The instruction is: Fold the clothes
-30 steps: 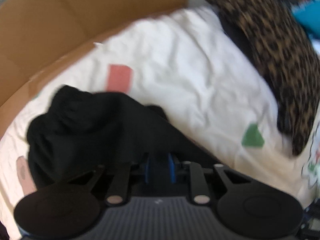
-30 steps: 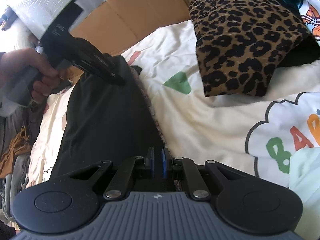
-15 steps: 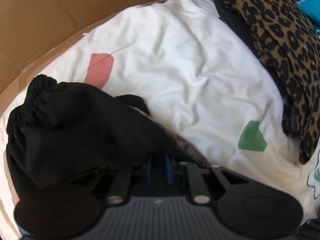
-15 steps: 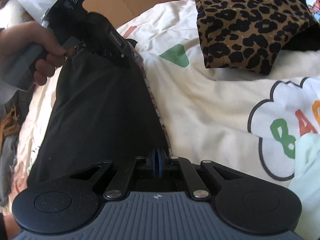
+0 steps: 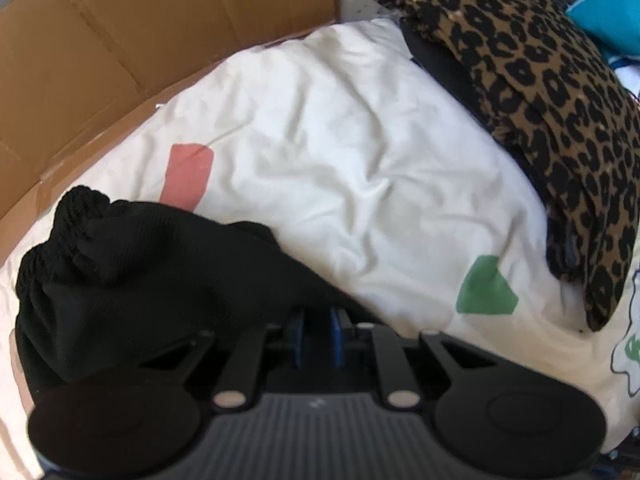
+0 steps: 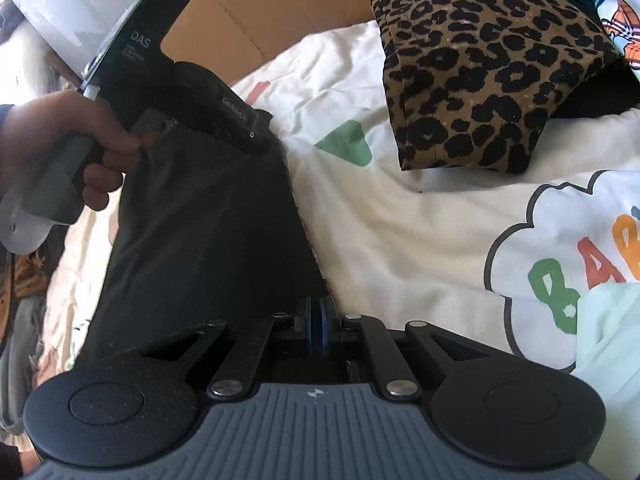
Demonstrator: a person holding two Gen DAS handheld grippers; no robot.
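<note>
**Stretching a black garment between two grippers over the bed**

Spreading widest across both views is the cream bedsheet (image 5: 360, 168), printed with a pink patch, a green patch and a cloud outline whose coloured letters run off the right edge of the right wrist view. Brown cardboard (image 5: 132, 40) stands along its far side, cut off at the top. Next down, the leopard-print fabric (image 6: 480, 72) lies folded on the sheet, well apart from the action; something dark sits under it, too shadowed to identify.

Now the black garment (image 6: 200, 232): it hangs taut between the two tools above the sheet, a gathered elastic edge bunched at the left of the left wrist view, and a thin patterned strip along its right edge that's hard to read. The left gripper (image 6: 256, 140), held by a hand (image 6: 60, 148), bites the far corner, fingers pinching cloth, though the tips are buried in black folds. The right gripper (image 6: 319, 328) has its blue pads pressed together on the near edge. A pale mint cloth (image 6: 612, 340) peeks in at the lower right, mostly out of frame.
</note>
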